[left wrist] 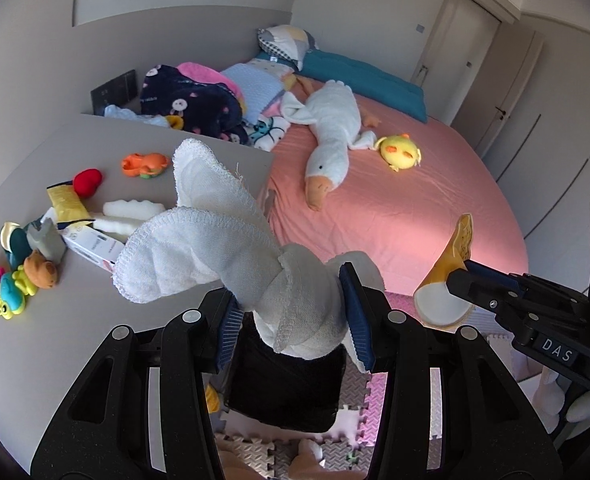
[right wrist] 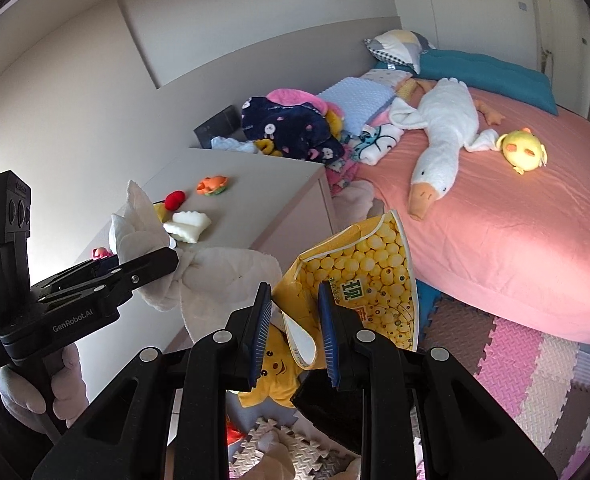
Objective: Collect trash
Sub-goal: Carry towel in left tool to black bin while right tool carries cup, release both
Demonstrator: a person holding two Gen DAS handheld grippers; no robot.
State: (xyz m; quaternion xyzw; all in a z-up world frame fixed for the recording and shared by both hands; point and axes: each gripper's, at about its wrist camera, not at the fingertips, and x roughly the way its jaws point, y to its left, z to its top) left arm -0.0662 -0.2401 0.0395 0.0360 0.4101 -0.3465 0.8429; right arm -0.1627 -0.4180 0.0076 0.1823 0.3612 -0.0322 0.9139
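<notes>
My left gripper (left wrist: 289, 286) is shut on a bunched white cloth (left wrist: 215, 240), which fans up and left over the edge of the grey dresser top (left wrist: 75, 152). A black container (left wrist: 283, 392) sits right below it. The right gripper (left wrist: 461, 276) enters from the right, holding a yellow snack bag (left wrist: 451, 264). In the right wrist view my right gripper (right wrist: 294, 286) is shut on the crumpled lower edge of the yellow snack bag (right wrist: 375, 264) printed with yellow balls. The left gripper (right wrist: 167, 260) holds the white cloth (right wrist: 223, 280) at the left, with a gloved hand (right wrist: 27, 396) on its handle.
Small toys (left wrist: 15, 276), a white box (left wrist: 91, 244) and white sponges (left wrist: 133, 208) lie on the dresser. The pink bed (left wrist: 395, 200) carries a goose plush (left wrist: 331, 132), a yellow plush (left wrist: 401, 152) and piled blankets (left wrist: 191, 100). Foam mats (right wrist: 535, 360) cover the floor.
</notes>
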